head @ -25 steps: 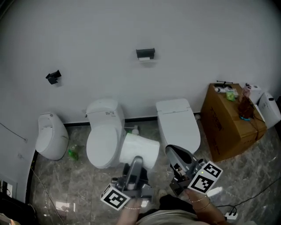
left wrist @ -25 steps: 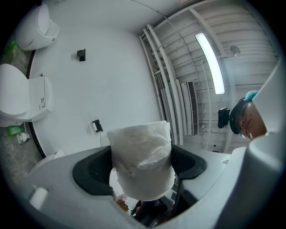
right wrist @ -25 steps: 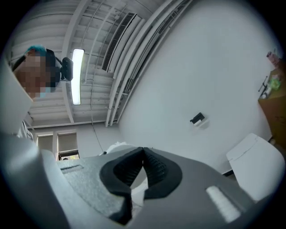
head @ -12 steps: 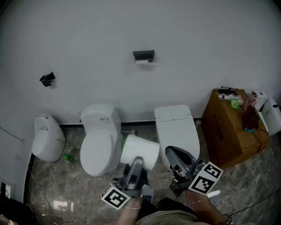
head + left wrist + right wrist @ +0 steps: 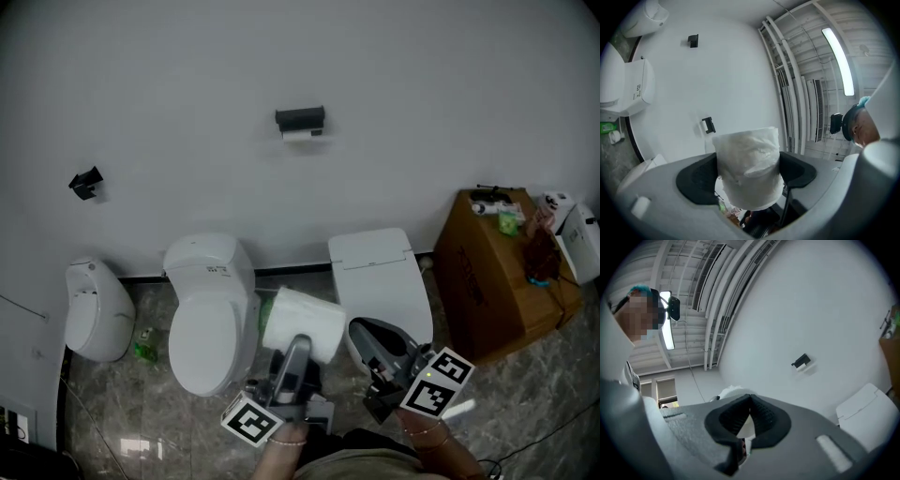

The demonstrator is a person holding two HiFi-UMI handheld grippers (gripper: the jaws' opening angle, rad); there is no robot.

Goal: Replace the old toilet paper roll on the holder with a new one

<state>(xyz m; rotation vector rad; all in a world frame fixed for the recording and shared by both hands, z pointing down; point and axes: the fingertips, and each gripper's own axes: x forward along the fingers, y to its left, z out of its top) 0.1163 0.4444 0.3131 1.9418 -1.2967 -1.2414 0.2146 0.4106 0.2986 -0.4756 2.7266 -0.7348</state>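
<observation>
Nearest, the left tool [image 5: 297,345] grips one new toilet paper roll [image 5: 305,319], its pads pressing the roll's sides. Beside it the right tool [image 5: 367,336] is clenched on nothing, pads together. Just beyond stand two white toilets, a rounded toilet [image 5: 208,319] on the left and a squarer toilet [image 5: 380,277] on the right, with a narrow gap between them. They stand between the tools and the wall. One urinal [image 5: 94,309] sits far left, and one cardboard box [image 5: 502,272] with clutter on top sits far right. On the wall hangs one black holder [image 5: 300,119] with the old roll [image 5: 298,134] under it. One small black fitting [image 5: 86,181] is mounted well to its left.
</observation>
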